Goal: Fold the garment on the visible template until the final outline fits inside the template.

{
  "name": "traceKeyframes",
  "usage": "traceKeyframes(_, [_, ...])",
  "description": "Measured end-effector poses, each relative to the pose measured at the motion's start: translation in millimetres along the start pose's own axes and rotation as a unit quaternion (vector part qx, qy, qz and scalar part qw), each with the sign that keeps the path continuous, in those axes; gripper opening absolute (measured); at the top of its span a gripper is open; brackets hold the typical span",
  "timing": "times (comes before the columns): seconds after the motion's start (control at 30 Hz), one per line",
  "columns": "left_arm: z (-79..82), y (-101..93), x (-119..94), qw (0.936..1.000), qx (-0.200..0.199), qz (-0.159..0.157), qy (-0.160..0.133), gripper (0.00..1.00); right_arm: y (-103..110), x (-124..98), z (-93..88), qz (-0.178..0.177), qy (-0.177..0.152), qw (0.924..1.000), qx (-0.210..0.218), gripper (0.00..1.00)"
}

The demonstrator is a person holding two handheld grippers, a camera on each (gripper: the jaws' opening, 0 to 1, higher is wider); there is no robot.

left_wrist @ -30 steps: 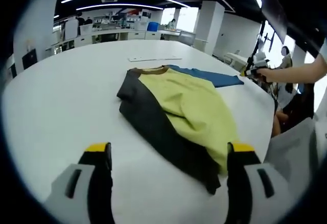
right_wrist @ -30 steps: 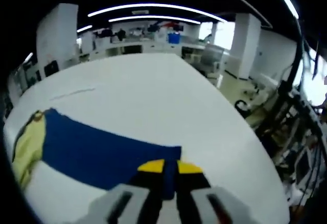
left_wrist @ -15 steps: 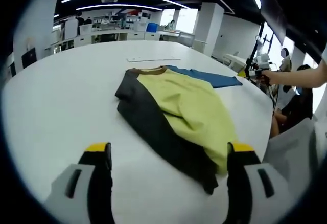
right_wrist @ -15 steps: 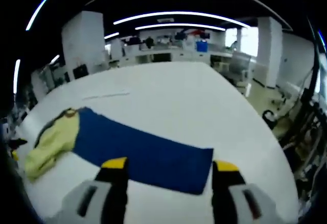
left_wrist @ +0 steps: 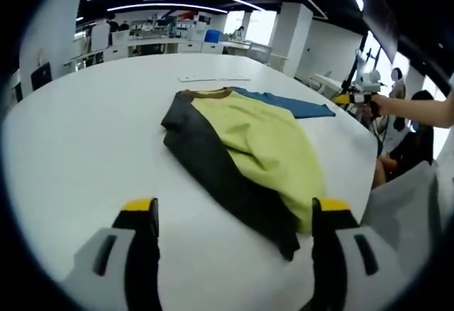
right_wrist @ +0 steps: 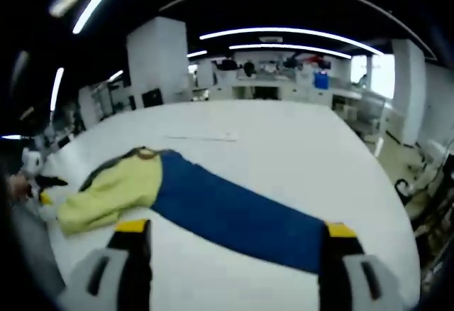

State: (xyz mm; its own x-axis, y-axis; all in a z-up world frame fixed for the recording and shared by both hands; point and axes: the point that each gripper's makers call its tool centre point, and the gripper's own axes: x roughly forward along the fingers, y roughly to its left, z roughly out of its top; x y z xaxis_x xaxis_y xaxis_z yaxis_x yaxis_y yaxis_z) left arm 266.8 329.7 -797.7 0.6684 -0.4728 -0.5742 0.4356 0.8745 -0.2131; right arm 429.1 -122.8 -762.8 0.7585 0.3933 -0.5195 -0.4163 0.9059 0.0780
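1. Two camera views look across one large white round-edged table, the landmark for everything below.
2. Left gripper: its yellow-tipped black jaws stand wide apart with nothing between them, hovering above the near part of the table in the left gripper view.
3. Beyond those jaws, a yellow, dark grey and blue cloth garment lies flat on the table, running diagonally from a brown-trimmed collar on the far side to a hem just short of the left gripper's right-hand jaw.
4. Its dark grey panel faces the table's open middle; its blue panel spreads toward the table's far right edge.
5. A thin pale flat strip lies on the table beyond the collar, apart from the garment.
6. At the table's right edge in the left gripper view, a person's hand holds the right gripper, clear of the blue panel.
7. Right gripper's own view: its jaws are spread wide and empty, above the table.
8. There the garment lies across the table with its blue panel between the jaws and its yellow part off to the left.
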Motion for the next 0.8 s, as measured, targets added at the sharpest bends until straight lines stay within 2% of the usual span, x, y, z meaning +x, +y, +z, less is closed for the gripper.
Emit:
traceKeyframes(0.13, [-6.5, -1.3, -3, 1.0, -0.009, -0.001, 0.002, 0.84, 6, -2, -0.4, 0.002, 0.002, 1.0, -0.008, 1.0])
traceKeyframes(0.2, [-10.7, -4.0, -6, 0.9999, -0.016, -0.004, 0.006, 0.81, 13, -5, 2.2, 0.006, -0.002, 0.9999, -0.008, 1.0])
traceKeyframes(0.27, [-15.7, -9.7, -8, 0.9993, -0.031, -0.016, 0.012, 0.72, 20, -7, 4.6, 0.009, -0.005, 0.9999, -0.009, 1.0])
traceKeyframes(0.37, [-22.6, -16.3, -11, 0.999, -0.033, -0.023, 0.019, 0.61, 30, -8, 7.0, 0.015, -0.009, 0.9998, -0.012, 1.0])
traceKeyframes(0.5, [-32.8, -26.4, -12, 0.9979, -0.047, -0.034, 0.029, 0.52, 34, -6, 2.4, 0.02, -0.004, 0.9997, -0.014, 1.0])
traceKeyframes(0.6, [-37.5, -31.5, -15, 0.9959, -0.072, -0.038, 0.038, 0.47, 40, -6, -1.6, 0.023, 0.001, 0.9996, -0.016, 1.0])
traceKeyframes(0.8, [-50.9, -42.0, -19, 0.9928, -0.086, -0.055, 0.063, 0.27, 43, -6, -4.0, 0.026, 0.003, 0.9995, -0.016, 1.0])
